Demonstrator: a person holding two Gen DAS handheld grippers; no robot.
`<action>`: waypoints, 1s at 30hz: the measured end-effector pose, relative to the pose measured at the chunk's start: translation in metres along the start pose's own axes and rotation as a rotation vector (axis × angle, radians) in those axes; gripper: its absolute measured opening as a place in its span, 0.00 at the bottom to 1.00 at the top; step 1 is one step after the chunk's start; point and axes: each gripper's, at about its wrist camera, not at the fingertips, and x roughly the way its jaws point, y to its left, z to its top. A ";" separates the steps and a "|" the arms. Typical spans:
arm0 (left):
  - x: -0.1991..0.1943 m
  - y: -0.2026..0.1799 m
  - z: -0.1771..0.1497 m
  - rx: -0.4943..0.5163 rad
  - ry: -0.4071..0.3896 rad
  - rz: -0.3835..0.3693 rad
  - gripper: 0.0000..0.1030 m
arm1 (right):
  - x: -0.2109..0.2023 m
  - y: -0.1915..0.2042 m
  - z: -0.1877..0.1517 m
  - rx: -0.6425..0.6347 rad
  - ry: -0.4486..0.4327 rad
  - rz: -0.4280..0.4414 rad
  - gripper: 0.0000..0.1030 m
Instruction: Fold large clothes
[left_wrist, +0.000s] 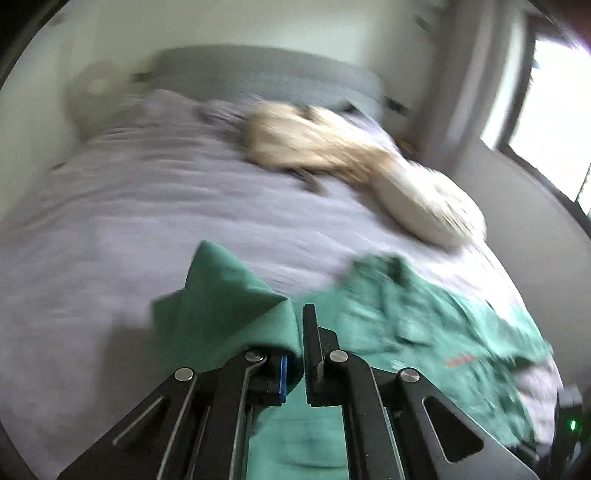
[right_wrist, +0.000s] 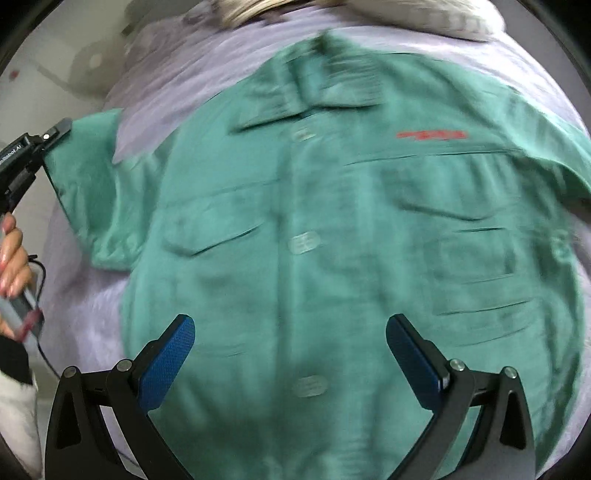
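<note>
While our left gripper (left_wrist: 299, 332) pinches the sleeve (left_wrist: 225, 295) and the right gripper (right_wrist: 290, 354) hangs open, we should carry the sleeve across the shirt (right_wrist: 332, 221), keeping it clear of the bed's (left_wrist: 147, 192) left edge.

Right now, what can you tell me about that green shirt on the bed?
The green shirt is a short-sleeved, collared work shirt of woven-looking cloth, buttoned down the front, with flapped chest pockets and small red lettering on the chest. It lies face up, collar away from the camera, on a pale lilac bed cover. The left tongs are shut on one sleeve, pulling it up off the bed; the right tongs hang open above the lower front.
</note>
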 end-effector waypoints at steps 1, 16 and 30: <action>0.012 -0.024 -0.007 0.032 0.032 -0.021 0.07 | -0.003 -0.012 0.003 0.024 -0.008 -0.007 1.00; 0.050 -0.101 -0.109 0.288 0.236 0.101 0.84 | -0.014 -0.109 0.011 0.166 -0.043 -0.070 1.00; 0.017 0.114 -0.146 -0.271 0.351 0.380 0.84 | 0.037 0.096 0.086 -0.386 -0.125 0.088 1.00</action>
